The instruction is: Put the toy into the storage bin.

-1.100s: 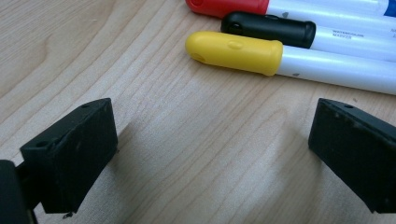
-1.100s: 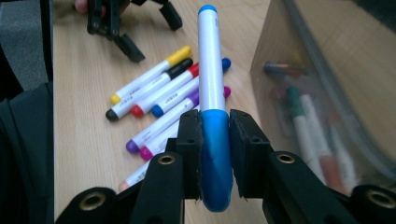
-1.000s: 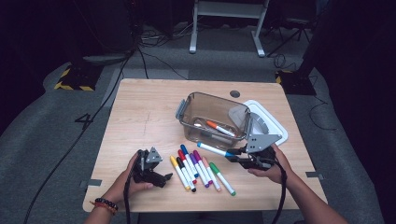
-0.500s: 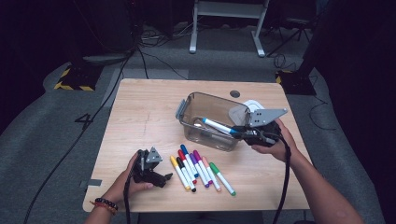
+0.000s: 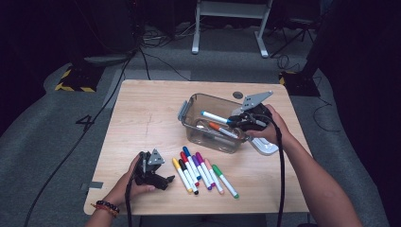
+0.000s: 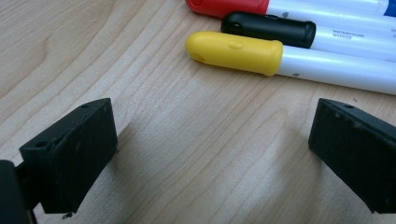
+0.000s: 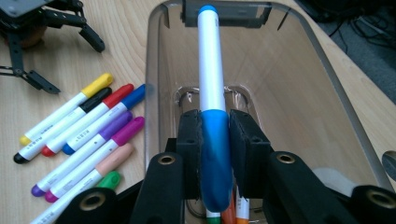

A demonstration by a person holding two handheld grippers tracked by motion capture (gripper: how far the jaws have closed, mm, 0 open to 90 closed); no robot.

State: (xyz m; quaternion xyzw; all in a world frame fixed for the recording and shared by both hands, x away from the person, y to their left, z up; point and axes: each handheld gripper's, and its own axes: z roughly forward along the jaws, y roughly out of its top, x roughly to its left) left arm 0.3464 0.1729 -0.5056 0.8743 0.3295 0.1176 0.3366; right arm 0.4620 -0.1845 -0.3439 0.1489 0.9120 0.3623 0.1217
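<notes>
Dark carpeted floor with loose cables surrounds a light wooden table (image 5: 142,118).

High view: a clear plastic bin (image 5: 198,113) sits toward the table's far right part, with a white lid (image 5: 265,146) just beside it near the right edge. The right gripper (image 5: 234,120) hovers over the bin, clamped on a light-blue marker (image 5: 215,117) that lies nearly level above the bin's opening, pointing left. An orange-capped marker (image 5: 220,128) lies inside the bin. Seven markers (image 5: 203,172) lie in a loose row near the front edge: yellow, black, red, blue, purple, pink, green. The left gripper (image 5: 163,178) rests on the table near the front left, just beside the row.

Left gripper view: jaws stand wide apart, holding nothing, over bare wood. Three caps lie ahead: yellow marker (image 6: 233,51), black marker (image 6: 268,29), red marker (image 6: 229,6).

Right gripper view: jaws pinch the light-blue marker (image 7: 214,154) at its cap; the white barrel (image 7: 210,65) runs out over the bin (image 7: 327,93), ending in a blue tip. Marker ends, orange and green among them, show below the jaws inside the bin. The left gripper (image 7: 42,23) shows at the far left.
</notes>
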